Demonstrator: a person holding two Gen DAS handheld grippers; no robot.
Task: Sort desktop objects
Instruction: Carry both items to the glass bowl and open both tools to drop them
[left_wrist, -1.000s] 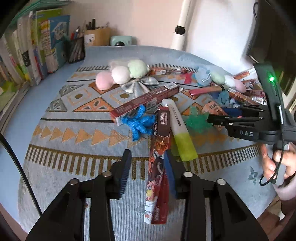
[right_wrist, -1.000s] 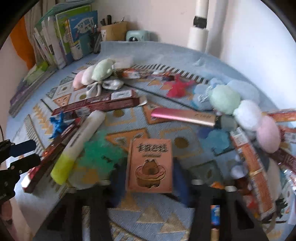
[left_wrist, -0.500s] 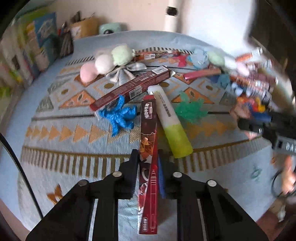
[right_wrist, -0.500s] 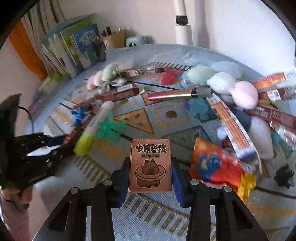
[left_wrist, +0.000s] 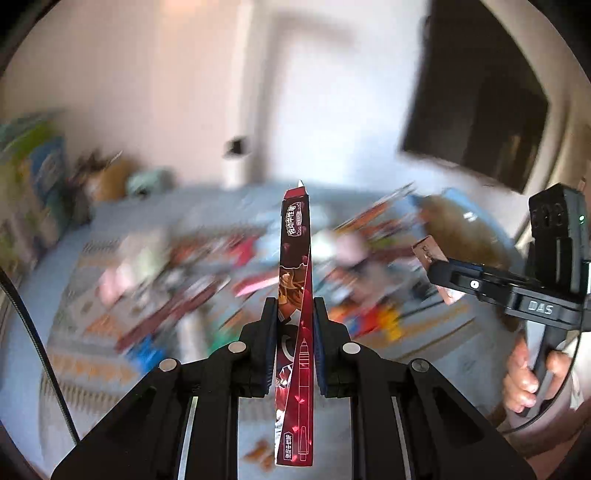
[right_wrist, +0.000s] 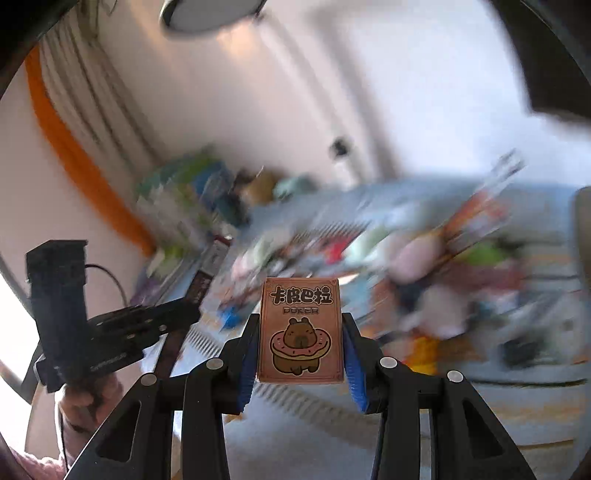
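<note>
So the long, thin dark-red cardboard pen box (left_wrist: 295, 295) sits right between the blue pads of the left gripper (left_wrist: 294, 332), sticking out well past the fingertips at the far end and back toward the camera at the near end; the jaws are squeezed down to a narrow slot and pinching it on both flat sides, so it's up off the patterned blue cloth (left_wrist: 44, 295) (everything lying on that cloth is a smear of blur, can't tell the bits apart). Over on the other side, the small tan pack of playing cards with a cartoon capybara in a doughnut (right_wrist: 300, 328) stands upright between the pads of the right gripper (right_wrist: 301, 354); those jaws are partway apart, just as wide as the pack, and clamped on its two side edges; it hangs above the cluttered cloth too. In the left wrist view you can see the person's hand (left_wrist: 522, 380) wrapped round the right gripper's handle; the right wrist view shows the other hand (right_wrist: 86, 400) under the left one.
</note>
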